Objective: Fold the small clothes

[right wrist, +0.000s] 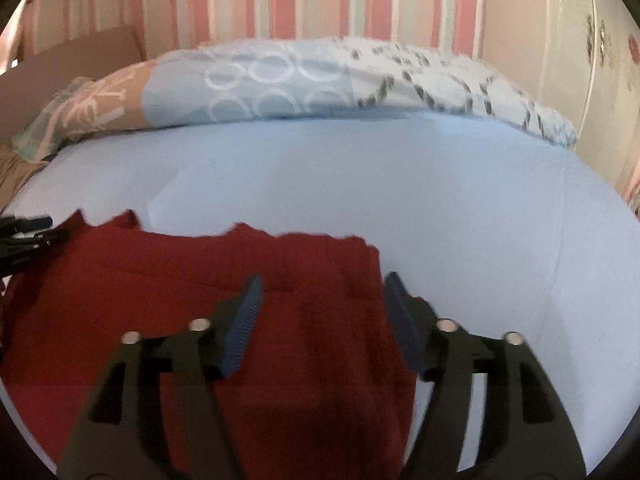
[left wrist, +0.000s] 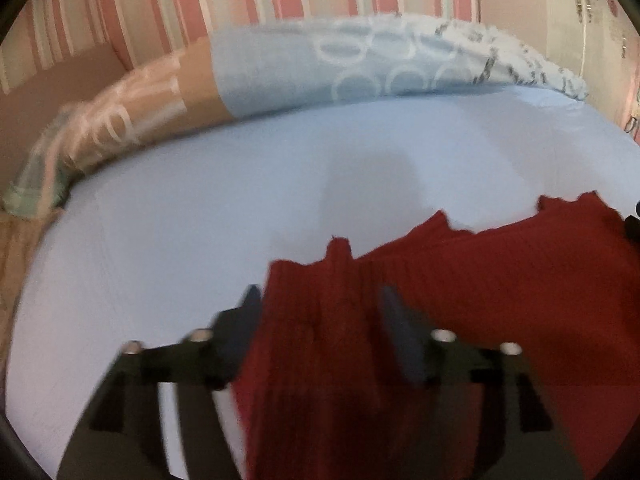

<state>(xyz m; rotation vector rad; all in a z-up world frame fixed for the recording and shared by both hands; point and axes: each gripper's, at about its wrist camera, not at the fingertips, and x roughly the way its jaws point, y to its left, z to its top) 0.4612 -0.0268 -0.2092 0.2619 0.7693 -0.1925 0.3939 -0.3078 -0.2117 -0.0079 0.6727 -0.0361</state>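
A dark red ribbed knit garment (left wrist: 460,292) lies on the light blue bed sheet (left wrist: 180,220). In the left wrist view my left gripper (left wrist: 318,300) is open, its jaws on either side of the garment's left edge, with red cloth between them. In the right wrist view the garment (right wrist: 160,300) fills the lower left, and my right gripper (right wrist: 322,292) is open over its right edge, the right finger (right wrist: 404,320) just past the cloth's border. The left gripper's black tip (right wrist: 28,232) shows at the far left there.
A patterned duvet (left wrist: 360,68) in blue, tan and white is bunched along the back of the bed. A pink and white striped wall (right wrist: 320,0) stands behind it. A white cupboard (right wrist: 600,60) is at the right. Bare sheet (right wrist: 460,208) lies beyond the garment.
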